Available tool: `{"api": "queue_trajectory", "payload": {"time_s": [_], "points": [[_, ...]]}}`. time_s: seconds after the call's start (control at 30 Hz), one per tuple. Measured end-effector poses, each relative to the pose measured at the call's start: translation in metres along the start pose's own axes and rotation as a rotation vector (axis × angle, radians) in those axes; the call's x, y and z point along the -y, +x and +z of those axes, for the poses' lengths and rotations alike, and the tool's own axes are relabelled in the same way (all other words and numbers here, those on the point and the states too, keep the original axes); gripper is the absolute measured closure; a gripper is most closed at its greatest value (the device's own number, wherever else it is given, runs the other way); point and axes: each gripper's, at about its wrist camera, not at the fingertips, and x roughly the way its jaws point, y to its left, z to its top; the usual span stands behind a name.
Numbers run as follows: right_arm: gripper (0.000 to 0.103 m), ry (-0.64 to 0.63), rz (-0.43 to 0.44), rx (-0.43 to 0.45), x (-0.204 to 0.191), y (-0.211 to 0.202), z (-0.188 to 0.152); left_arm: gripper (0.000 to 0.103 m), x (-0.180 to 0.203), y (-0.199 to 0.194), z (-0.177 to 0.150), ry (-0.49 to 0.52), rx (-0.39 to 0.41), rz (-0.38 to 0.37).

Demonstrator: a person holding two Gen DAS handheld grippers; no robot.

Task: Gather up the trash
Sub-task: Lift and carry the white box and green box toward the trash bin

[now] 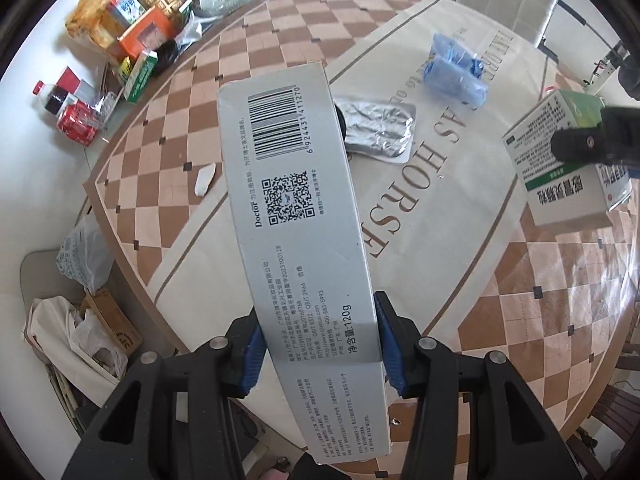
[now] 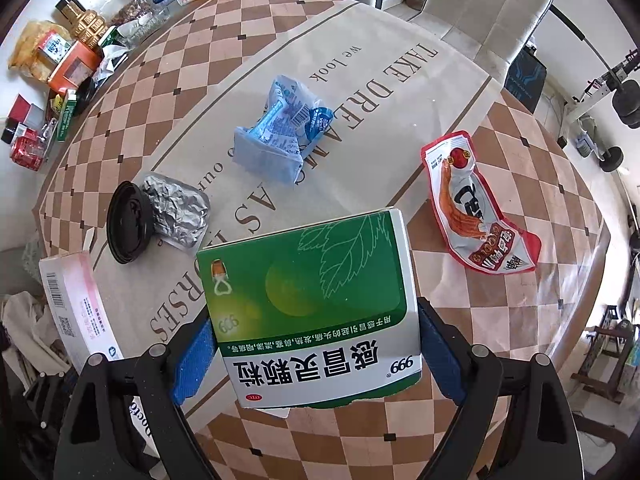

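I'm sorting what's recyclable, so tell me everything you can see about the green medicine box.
The green medicine box is a cardboard carton, green on its upper face with a leaf outline, a white band with large green Chinese characters and "999". Its bottom edge looks slightly torn. It sits between the blue pads of the right gripper, which clamp its two sides, above the checkered table. In the left wrist view it shows its white, text-covered side.

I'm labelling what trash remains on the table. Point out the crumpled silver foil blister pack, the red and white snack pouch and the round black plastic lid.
Crumpled silver foil blister pack (image 2: 178, 214), right wrist view, middle.
Red and white snack pouch (image 2: 474, 206), right wrist view, centre.
Round black plastic lid (image 2: 129, 229), right wrist view, inner face.
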Motion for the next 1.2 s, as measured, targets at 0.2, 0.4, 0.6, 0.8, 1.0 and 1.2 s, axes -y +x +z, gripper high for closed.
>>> {"api": "queue_trajectory", "payload": {"time_s": [0.2,0.4,0.6,0.8,1.0,1.2], "points": [[0.011,0.049,0.023,0.035,0.002,-0.030,-0.033,0.058,-0.002,-0.022,-0.012,0.026,0.059,-0.026],[0.011,0.091,0.032,0.069,-0.007,-0.060,-0.083,0.058,-0.021,-0.048,-0.041,0.065,0.127,-0.046],[0.011,0.153,0.037,0.103,-0.036,-0.088,-0.158,0.057,-0.053,-0.068,-0.095,0.145,0.198,-0.032],[0.011,0.235,0.049,0.114,-0.078,-0.099,-0.252,0.057,-0.098,-0.063,-0.168,0.186,0.137,-0.095],[0.011,0.302,0.080,0.032,-0.120,-0.068,-0.356,0.058,-0.123,-0.014,-0.235,0.203,-0.059,-0.156],[0.011,0.321,0.091,-0.126,-0.148,0.006,-0.441,0.058,-0.115,0.058,-0.274,0.223,-0.229,-0.186]]}}
